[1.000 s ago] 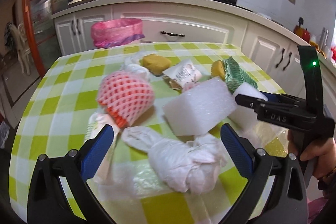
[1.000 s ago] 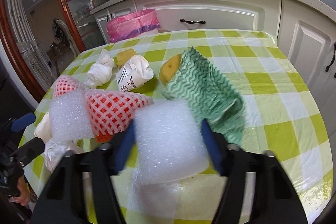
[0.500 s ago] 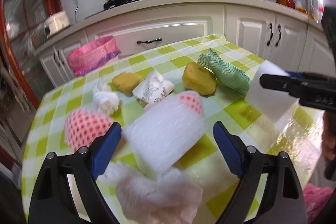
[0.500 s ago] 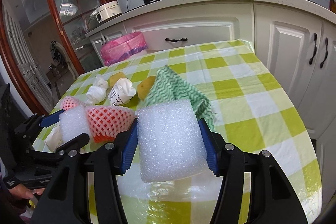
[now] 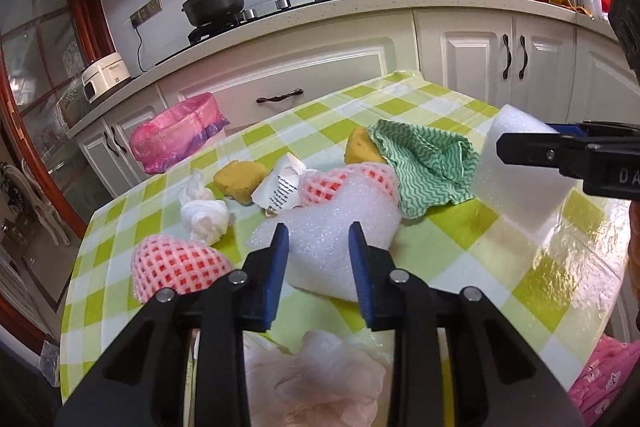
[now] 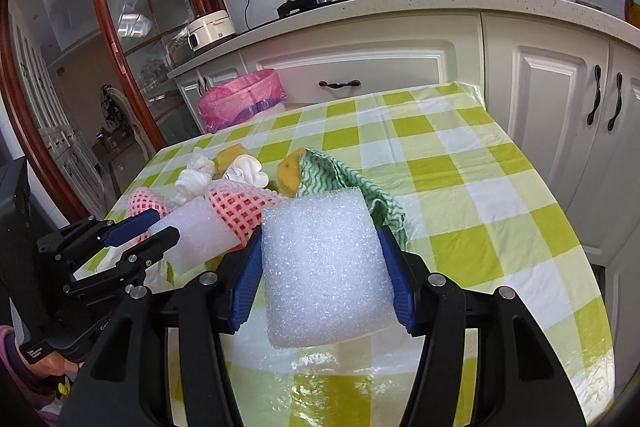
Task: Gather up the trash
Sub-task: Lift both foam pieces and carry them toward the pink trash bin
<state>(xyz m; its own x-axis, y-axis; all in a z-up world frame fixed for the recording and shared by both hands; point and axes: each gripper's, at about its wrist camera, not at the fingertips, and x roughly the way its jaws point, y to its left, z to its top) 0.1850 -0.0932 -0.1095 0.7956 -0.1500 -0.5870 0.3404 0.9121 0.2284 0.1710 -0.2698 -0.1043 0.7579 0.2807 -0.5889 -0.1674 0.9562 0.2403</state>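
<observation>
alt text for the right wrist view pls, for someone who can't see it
The right claw grips a white foam block above a green-checked table. To its left, the left claw clamps another foam piece. Beyond lie red net sleeves, a green cloth and a pink-lined bin.

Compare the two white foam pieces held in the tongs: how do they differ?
The foam piece in the left tongs is pinched narrow, bent; the foam block in the right tongs keeps a fuller, blocky shape. The left piece lies against a red net sleeve; the right block touches no other trash. Both are white, bubbly packing foam, each gripped between blue pads.
</observation>
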